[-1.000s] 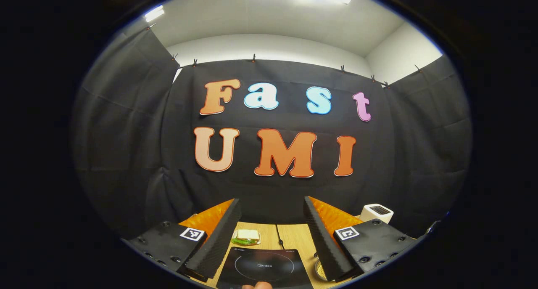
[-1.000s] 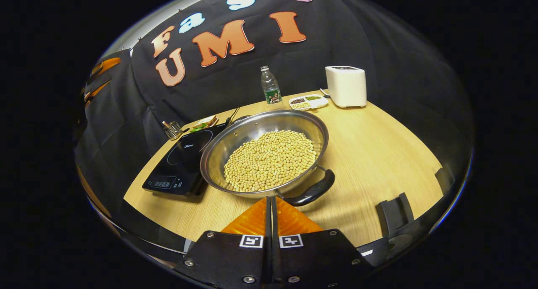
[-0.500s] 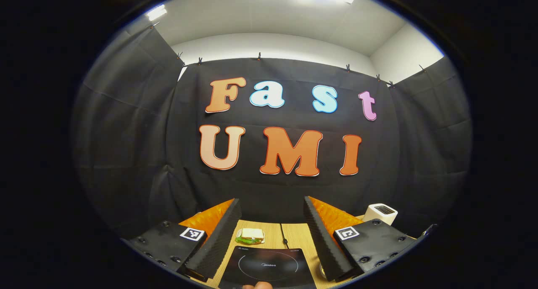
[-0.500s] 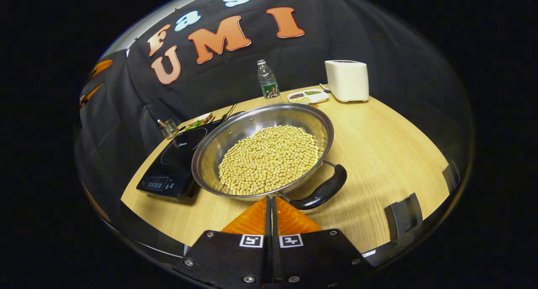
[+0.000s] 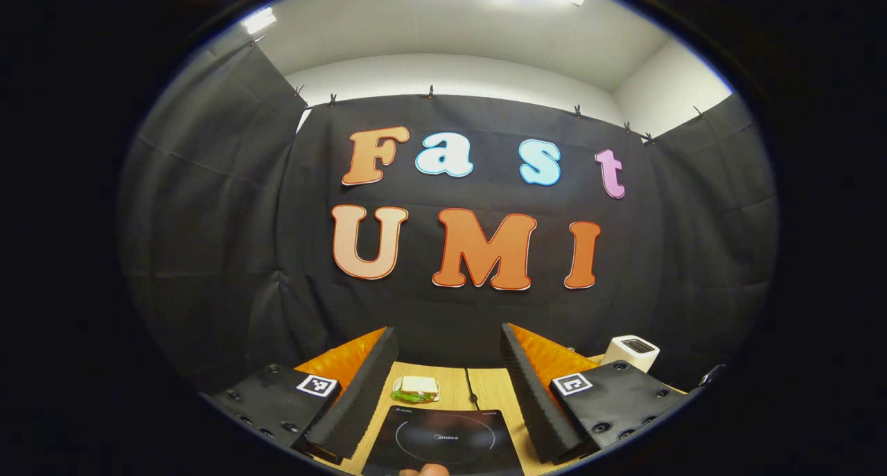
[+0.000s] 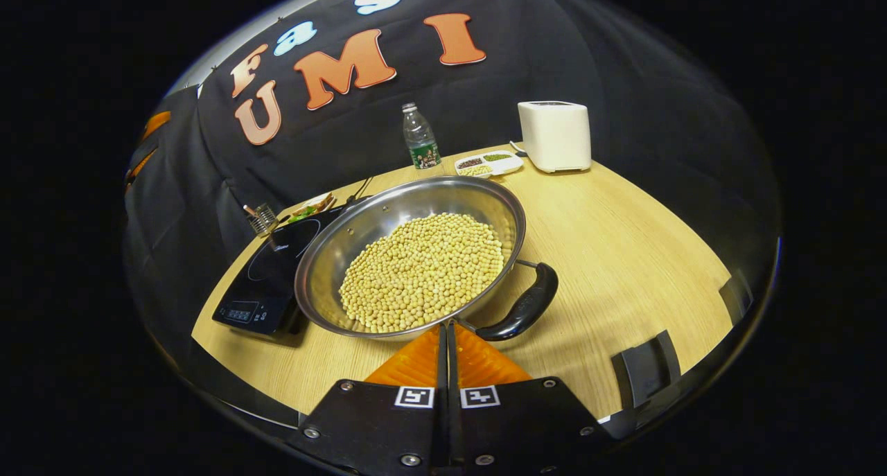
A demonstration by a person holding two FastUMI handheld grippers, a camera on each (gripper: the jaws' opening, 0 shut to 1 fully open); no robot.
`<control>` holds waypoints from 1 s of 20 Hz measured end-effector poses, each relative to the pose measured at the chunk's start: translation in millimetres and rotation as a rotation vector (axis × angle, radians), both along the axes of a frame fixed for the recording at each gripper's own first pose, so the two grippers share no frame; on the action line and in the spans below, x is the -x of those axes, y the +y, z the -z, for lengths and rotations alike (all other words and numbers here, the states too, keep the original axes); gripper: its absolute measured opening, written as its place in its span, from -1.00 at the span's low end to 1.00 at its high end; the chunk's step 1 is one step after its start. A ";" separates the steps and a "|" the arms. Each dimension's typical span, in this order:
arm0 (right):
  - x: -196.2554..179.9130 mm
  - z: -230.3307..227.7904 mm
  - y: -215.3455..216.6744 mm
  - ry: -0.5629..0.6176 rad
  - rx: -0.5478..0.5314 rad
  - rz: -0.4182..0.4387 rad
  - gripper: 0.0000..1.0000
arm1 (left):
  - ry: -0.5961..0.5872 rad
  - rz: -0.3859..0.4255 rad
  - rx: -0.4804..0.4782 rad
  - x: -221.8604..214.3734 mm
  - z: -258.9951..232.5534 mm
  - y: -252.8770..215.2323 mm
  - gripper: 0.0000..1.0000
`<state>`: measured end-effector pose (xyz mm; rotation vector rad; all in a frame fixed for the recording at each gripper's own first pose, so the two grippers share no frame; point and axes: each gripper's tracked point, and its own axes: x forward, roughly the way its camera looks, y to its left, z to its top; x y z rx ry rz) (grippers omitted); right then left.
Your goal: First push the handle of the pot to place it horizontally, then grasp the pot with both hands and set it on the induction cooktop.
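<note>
Left gripper (image 5: 449, 337): jaws spread wide, holding nothing, raised above the table (image 5: 488, 389). One cooktop (image 5: 443, 440) lies below and between the fingers; one sandwich (image 5: 414, 389) sits just beyond it.

Right gripper (image 6: 447, 330): jaws pressed together, nothing between them; the tips sit at the near rim of the pot (image 6: 409, 254), contact uncertain. The pot, full of beans (image 6: 423, 271), rests on the table just right of the cooktop (image 6: 267, 278). Its one visible handle (image 6: 523, 308) lies just right of the tips.

Beyond the pot: one bottle (image 6: 418, 138), one tray (image 6: 488, 164), one toaster (image 6: 554, 135). Black cloth walls enclose the booth.
</note>
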<state>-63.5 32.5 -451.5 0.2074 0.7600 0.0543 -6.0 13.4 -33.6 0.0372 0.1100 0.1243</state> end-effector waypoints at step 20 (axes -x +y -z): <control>-23.7 22.9 -48.9 0.039 0.049 0.089 -1.00 | 0.051 0.039 -0.010 -9.7 3.8 -9.0 0.96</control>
